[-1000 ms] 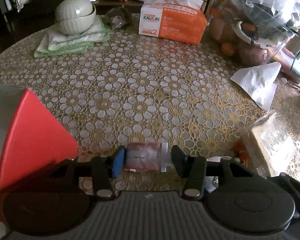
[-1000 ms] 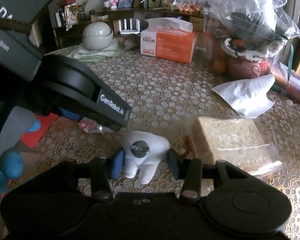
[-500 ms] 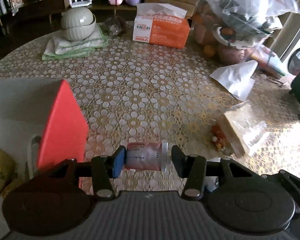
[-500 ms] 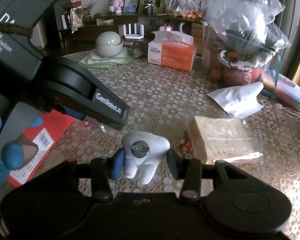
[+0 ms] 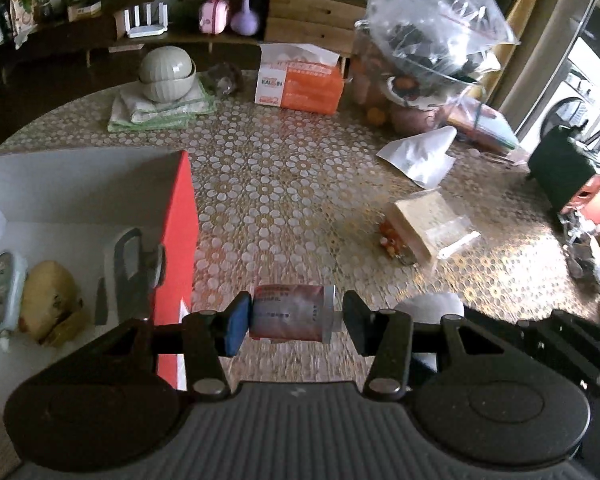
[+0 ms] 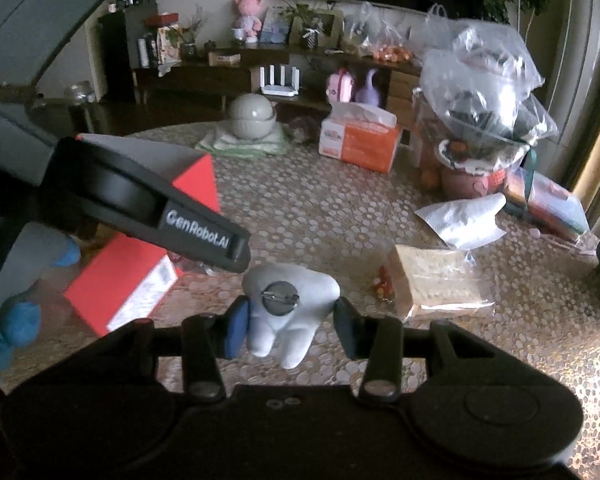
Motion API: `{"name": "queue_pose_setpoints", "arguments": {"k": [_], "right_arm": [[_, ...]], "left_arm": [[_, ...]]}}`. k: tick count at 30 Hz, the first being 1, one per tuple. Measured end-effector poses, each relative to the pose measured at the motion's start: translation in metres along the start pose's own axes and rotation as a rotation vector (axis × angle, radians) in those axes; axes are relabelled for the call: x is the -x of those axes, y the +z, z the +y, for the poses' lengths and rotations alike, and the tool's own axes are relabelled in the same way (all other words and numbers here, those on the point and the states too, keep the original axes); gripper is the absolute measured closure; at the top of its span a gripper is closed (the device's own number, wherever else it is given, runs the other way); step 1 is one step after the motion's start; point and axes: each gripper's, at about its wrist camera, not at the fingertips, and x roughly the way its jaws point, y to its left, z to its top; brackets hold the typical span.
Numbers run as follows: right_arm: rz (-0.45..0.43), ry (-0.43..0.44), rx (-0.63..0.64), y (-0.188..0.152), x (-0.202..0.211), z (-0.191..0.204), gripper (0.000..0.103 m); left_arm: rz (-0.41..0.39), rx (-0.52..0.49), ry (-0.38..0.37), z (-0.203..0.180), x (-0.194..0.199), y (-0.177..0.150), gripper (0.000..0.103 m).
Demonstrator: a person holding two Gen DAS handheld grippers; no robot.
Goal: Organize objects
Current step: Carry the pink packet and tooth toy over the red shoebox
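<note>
My left gripper (image 5: 294, 318) is shut on a small pink sachet (image 5: 290, 312) and holds it above the table, just right of a red box (image 5: 178, 240) with a white inside. In the box lie a yellow plush (image 5: 50, 306), a pale blue item (image 5: 2, 294) and a grey clip-like item (image 5: 126, 268). My right gripper (image 6: 290, 322) is shut on a white tooth-shaped toy (image 6: 288, 304) with a round metal pin back, held above the table. The left gripper's body (image 6: 148, 208) crosses the right wrist view, in front of the red box (image 6: 140, 280).
A clear bag of crackers (image 5: 428, 226) with a small red trinket (image 5: 390, 240) lies right of centre. A white pouch (image 5: 422, 154), an orange tissue box (image 5: 300, 84), stacked bowls on green cloths (image 5: 166, 76) and large plastic bags (image 5: 432, 48) stand farther back. A black object (image 5: 564, 172) is at the right.
Both grippers have risen, each still holding its object. The left one has come level with the red box, whose inside and contents now show. The table looks farther below.
</note>
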Motion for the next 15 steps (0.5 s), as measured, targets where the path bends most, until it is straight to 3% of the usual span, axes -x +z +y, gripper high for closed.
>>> {"name": "queue_pose_setpoints", "arguments": {"k": [15], "right_arm": [[-0.016, 0.062, -0.034, 0.000, 0.058, 0.033, 0.058]], "left_arm": [[-0.059, -0.034, -0.018, 0.032, 0.073, -0.038, 0.054]]}}
